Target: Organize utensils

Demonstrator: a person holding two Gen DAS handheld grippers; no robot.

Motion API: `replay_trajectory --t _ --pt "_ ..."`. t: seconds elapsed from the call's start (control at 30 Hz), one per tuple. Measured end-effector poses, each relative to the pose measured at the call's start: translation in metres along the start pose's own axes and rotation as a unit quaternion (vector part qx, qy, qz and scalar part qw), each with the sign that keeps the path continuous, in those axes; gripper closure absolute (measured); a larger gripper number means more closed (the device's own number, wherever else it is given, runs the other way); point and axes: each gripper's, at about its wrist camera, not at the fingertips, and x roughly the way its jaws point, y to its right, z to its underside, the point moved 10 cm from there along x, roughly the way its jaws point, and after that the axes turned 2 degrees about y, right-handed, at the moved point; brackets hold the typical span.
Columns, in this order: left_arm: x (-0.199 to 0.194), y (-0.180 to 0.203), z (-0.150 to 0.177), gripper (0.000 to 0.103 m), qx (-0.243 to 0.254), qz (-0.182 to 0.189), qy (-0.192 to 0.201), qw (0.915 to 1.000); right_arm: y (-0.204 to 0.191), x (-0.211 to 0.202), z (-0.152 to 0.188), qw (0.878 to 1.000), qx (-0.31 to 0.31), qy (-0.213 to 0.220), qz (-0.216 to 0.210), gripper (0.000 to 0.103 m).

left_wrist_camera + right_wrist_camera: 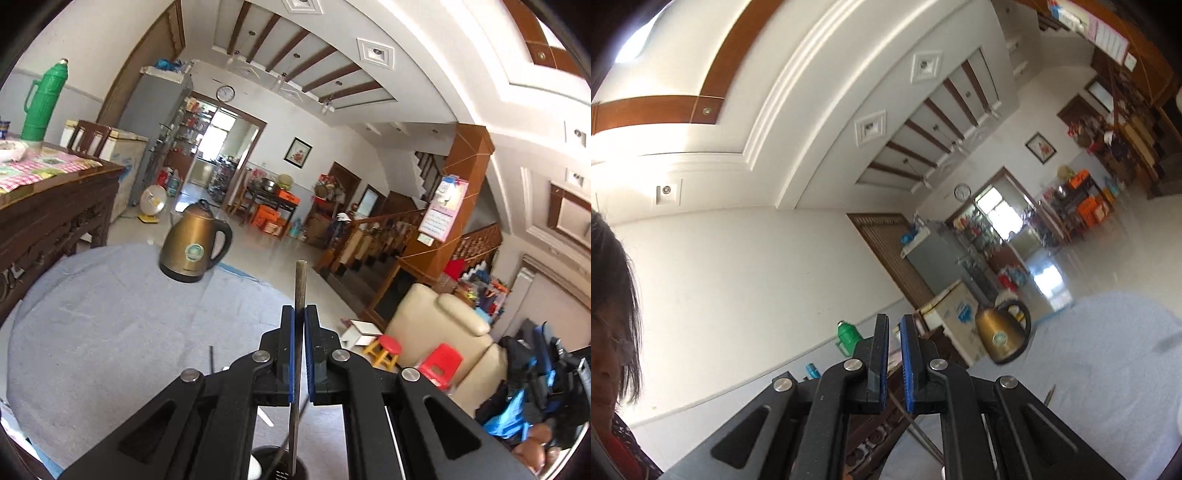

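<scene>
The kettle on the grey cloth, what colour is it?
Bronze-gold kettle with a black handle; clearest in the left wrist view.

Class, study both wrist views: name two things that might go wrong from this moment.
1. The left hand-held gripper pinches the thin metal rod upright above the dark holder; it might slip or miss the opening.
2. The right hand-held gripper points away from the table, so its moves may go unseen near the kettle.
</scene>
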Motion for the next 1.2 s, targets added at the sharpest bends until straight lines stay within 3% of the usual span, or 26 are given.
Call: replay_trajectory --t 0.3,0.5,0.57,0.6,0.63,0.67,0.73,0.93,1.03,1.2 --pt "0.033 -0.002 0.058 0.098 0.053 -0.027 -0.106 0.9925 0.028 0.009 0.019 0.998 -0.004 -0.024 0.054 0.094" --pt "0.022 0.014 0.067 0.097 0.085 -0.023 -0.155 0.984 0.022 0.018 0.008 0.998 -0.013 -0.032 0.053 0.093" --pt "0.012 0.022 0.057 0.092 0.1 -0.023 -0.153 0.9829 0.015 0.021 -0.009 0.998 -0.019 -0.03 0.048 0.09" --pt "0.007 0.025 0.051 0.082 0.104 -0.023 -0.151 0.9827 0.009 0.022 -0.02 0.998 -0.025 -0.027 0.046 0.086" --pt "0.001 0.028 0.046 0.069 0.109 -0.024 -0.148 0.9827 0.003 0.021 -0.034 0.998 -0.034 -0.021 0.047 0.073" --pt "-0.009 0.032 0.037 0.064 0.116 -0.027 -0.139 0.9831 -0.005 0.02 -0.047 0.998 -0.045 -0.014 0.048 0.056" --pt "-0.026 0.039 0.023 0.06 0.131 -0.029 -0.125 0.983 -0.021 0.014 -0.072 0.997 -0.067 0.006 0.045 0.042" --pt "-0.084 0.065 -0.031 0.06 0.18 -0.039 -0.07 0.9804 -0.063 -0.004 -0.144 0.987 -0.135 0.041 0.077 0.042" --pt "-0.121 0.083 -0.068 0.059 0.209 -0.048 -0.024 0.9764 -0.082 -0.017 -0.176 0.982 -0.148 0.067 0.092 0.042" --pt "-0.193 0.116 -0.144 0.049 0.258 -0.089 0.069 0.9595 -0.111 -0.032 -0.214 0.973 -0.173 0.1 0.117 0.042"
